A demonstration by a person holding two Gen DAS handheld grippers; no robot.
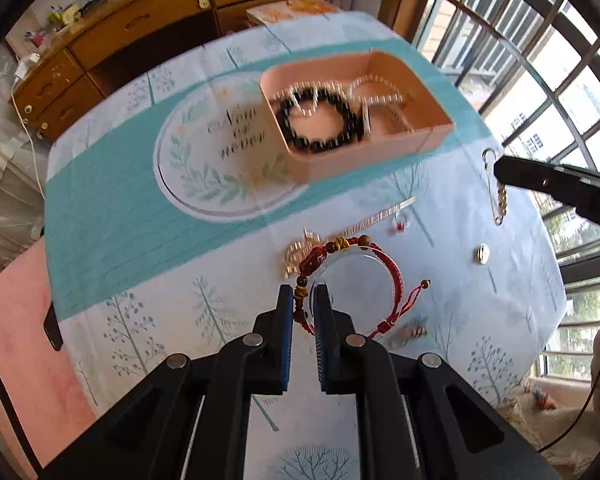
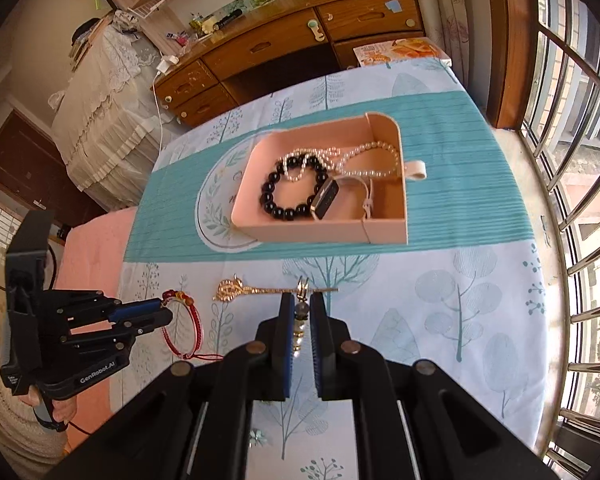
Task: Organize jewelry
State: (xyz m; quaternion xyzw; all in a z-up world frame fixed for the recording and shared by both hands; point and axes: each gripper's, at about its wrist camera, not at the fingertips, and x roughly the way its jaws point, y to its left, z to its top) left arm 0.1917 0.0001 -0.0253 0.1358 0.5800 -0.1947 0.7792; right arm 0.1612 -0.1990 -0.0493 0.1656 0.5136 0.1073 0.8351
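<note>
**Both grippers clamped on jewelry above the table**

The left gripper (image 1: 304, 300) is seen closed on the beaded side of a red cord bracelet (image 1: 380, 268), which is pinched between the blue-padded fingers; the rest of its loop hangs ahead and to the right of the fingertips. In the right wrist view the same gripper (image 2: 168, 312) is shown held by a hand (image 2: 56, 404) in a knitted sleeve, with the bracelet (image 2: 188, 328) dangling from its tip.

The right gripper (image 2: 303, 308) is shut on a beaded safety-pin charm (image 2: 302, 320), whose ring is seen just beyond the fingertips. In the left wrist view that charm (image 1: 498, 196) is seen hanging from the right gripper's tip (image 1: 500, 168).

A gold hairpin (image 2: 260, 290) is found on the tablecloth (image 2: 460, 300) just ahead of the right gripper, between the two grippers' tips. Further ahead, a pink tray (image 2: 384, 234) is set, holding a black bead bracelet (image 2: 276, 200), a pearl necklace (image 2: 364, 156) and a watch (image 2: 326, 200). A small round metal piece (image 1: 483, 253) lies on the cloth right of the left gripper.
</note>
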